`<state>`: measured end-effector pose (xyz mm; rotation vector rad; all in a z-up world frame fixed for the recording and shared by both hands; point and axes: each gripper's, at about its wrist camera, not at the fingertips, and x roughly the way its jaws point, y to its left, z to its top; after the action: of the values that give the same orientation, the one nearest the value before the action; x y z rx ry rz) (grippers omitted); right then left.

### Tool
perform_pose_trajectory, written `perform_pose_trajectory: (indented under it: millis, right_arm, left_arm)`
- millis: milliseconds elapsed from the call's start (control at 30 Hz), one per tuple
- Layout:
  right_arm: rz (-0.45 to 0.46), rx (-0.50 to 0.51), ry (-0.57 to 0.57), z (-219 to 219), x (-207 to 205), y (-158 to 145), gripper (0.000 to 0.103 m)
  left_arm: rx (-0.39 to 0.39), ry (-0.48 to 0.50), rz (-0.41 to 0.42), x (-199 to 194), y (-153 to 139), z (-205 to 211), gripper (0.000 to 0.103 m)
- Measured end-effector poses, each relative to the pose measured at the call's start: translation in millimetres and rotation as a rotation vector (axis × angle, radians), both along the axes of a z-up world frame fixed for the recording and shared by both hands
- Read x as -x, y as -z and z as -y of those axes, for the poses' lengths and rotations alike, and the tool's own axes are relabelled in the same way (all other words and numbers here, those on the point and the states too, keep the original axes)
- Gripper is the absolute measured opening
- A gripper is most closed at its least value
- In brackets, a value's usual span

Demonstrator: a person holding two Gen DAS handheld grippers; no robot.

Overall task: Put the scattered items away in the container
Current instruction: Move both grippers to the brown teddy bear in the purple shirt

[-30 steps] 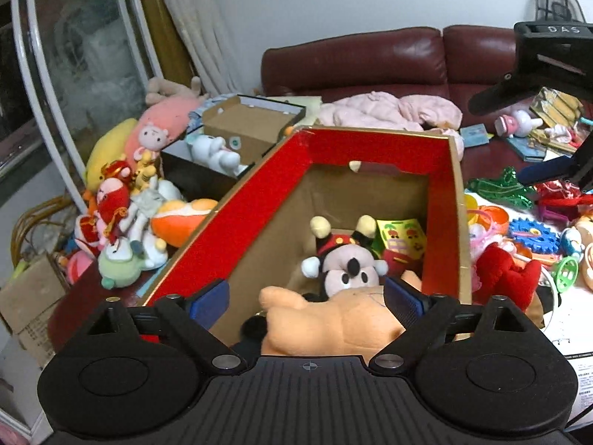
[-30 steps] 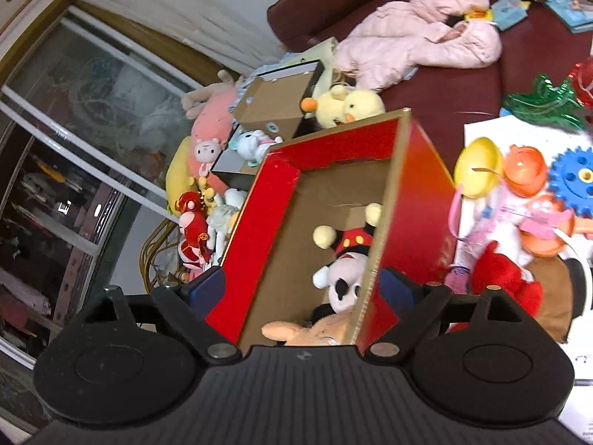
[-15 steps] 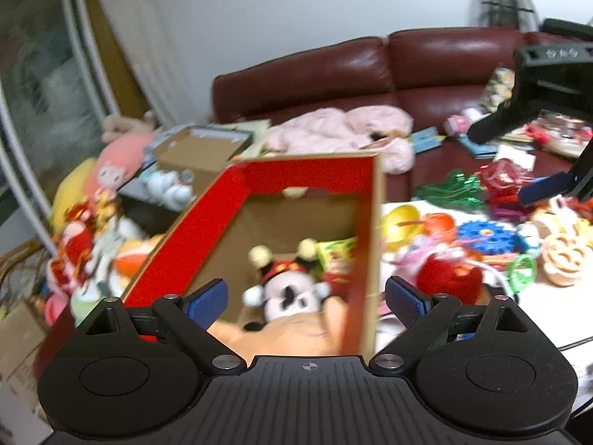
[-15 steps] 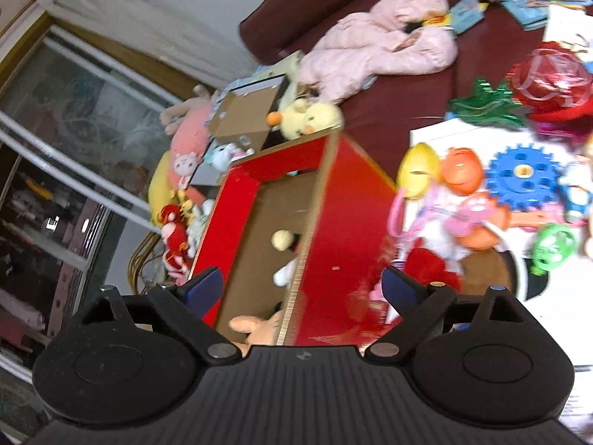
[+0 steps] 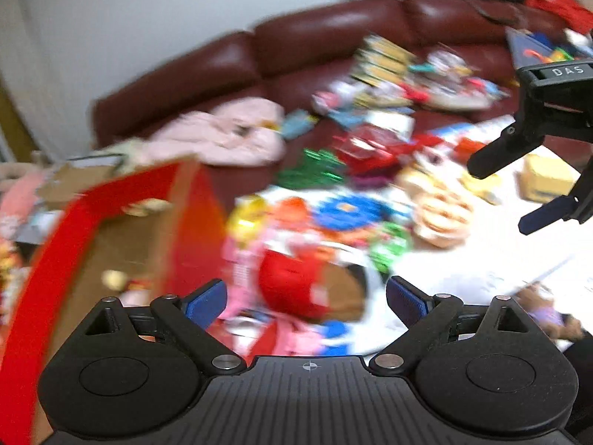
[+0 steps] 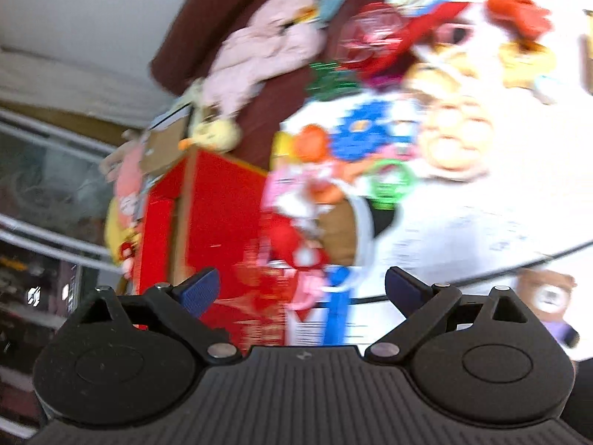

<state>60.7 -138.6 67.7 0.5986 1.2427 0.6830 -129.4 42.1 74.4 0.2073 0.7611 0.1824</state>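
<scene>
Both views are blurred by motion. The red cardboard box stands at the left, with plush toys dimly visible inside in the left wrist view. My left gripper is open and empty above a red plush toy lying right of the box. My right gripper is open too, over the same red plush toy; it also shows at the right edge of the left wrist view. Farther out lie a blue gear, a green ring and a cream face-shaped toy.
A white tabletop carries the toys, with a yellow block at the right. Behind is a maroon sofa with a pink garment and many small items. A teddy bear sits below the table edge.
Both cameras have swung right, from looking into the red box to looking over the toys on the white table. Both grippers have stayed open and empty.
</scene>
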Motion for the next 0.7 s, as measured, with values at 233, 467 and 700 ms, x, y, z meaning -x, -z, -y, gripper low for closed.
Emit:
perform_pose_trajectory:
  millis: [233, 467, 700]
  right_arm:
    - [-0.033, 0.169, 0.136, 61.8, 9.3, 49.2, 0.096]
    - [-0.087, 0.231, 0.195, 89.1, 16.2, 81.4, 0.088]
    - [-0.168, 0.229, 0.229, 106.4, 21.1, 107.6, 0.076]
  left_arm:
    - [0.047, 0.191, -0.132, -16.6, 47.6, 65.0, 0.097]
    - [0.137, 0.297, -0.192, -33.1, 63.2, 101.8, 0.083]
    - [0.246, 0.376, -0.304, -43.9, 88.9, 127.8, 0.072]
